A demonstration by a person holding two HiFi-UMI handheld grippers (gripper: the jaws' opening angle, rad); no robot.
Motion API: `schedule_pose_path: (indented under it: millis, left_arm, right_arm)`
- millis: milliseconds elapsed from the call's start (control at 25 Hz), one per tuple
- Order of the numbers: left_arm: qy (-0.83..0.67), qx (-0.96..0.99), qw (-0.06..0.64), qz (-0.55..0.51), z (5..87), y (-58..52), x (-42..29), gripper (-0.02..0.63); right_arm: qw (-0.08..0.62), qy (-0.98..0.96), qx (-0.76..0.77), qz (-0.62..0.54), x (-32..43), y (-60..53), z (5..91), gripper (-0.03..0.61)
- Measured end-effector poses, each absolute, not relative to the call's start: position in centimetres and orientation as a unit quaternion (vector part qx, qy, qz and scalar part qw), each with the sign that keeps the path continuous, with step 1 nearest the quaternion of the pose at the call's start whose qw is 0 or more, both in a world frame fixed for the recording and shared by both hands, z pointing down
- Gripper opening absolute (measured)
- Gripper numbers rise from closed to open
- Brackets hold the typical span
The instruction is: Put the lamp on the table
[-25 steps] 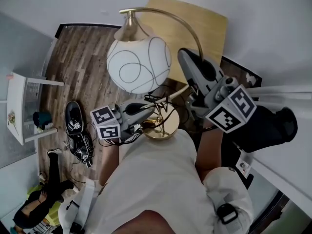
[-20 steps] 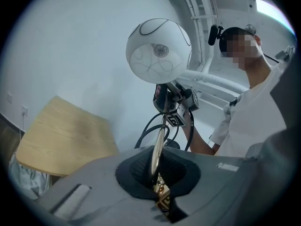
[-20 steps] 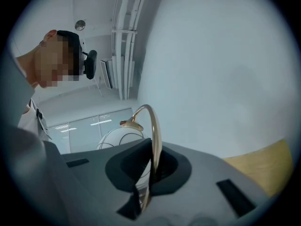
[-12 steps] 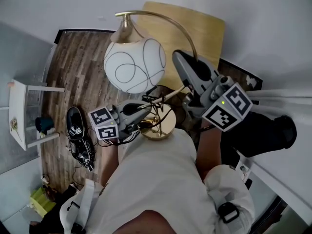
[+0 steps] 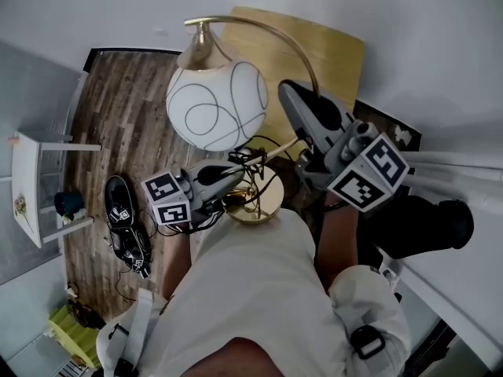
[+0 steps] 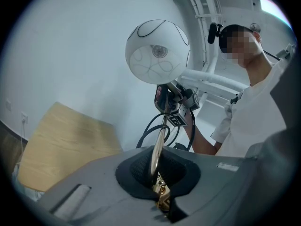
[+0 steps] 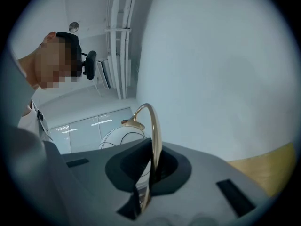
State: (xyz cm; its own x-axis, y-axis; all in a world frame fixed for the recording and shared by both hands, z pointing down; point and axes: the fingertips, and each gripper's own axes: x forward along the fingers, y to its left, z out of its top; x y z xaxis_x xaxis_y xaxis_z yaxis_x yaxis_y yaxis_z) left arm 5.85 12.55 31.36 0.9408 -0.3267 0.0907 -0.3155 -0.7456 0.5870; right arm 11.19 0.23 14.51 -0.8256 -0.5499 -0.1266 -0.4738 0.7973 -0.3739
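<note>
The lamp has a white globe shade (image 5: 216,104) with black swirls, a curved brass arm (image 5: 271,30) and a round brass base (image 5: 255,196) with a black cord. It hangs in the air, short of the light wooden table (image 5: 330,53). My left gripper (image 5: 238,173) is shut on the stem just above the base, seen between its pads in the left gripper view (image 6: 157,173). My right gripper (image 5: 301,104) is shut on the stem higher up, with the brass arm (image 7: 155,126) rising from its jaws (image 7: 150,173). The globe (image 6: 157,51) fills the left gripper view's top.
White walls close in behind the table (image 6: 61,140) and to the right. White pipes (image 5: 456,159) run at the right. On the wood floor at left lie dark shoes (image 5: 124,222) and a small white stand (image 5: 27,183). The person's torso fills the bottom.
Both grippers have carried the lamp a little toward the wooden table, their holds unchanged. The floor items at lower left have slid back in view.
</note>
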Motion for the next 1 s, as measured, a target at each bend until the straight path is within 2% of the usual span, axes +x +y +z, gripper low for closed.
schedule_pose_path:
  millis: [1000]
  left_arm:
    - [-0.147, 0.936, 0.320, 0.008, 37.2, -4.3, -1.2, -0.002]
  right_arm:
    - [0.103, 0.929, -0.308, -0.176, 4.9, -16.7, 20.8, 0.002]
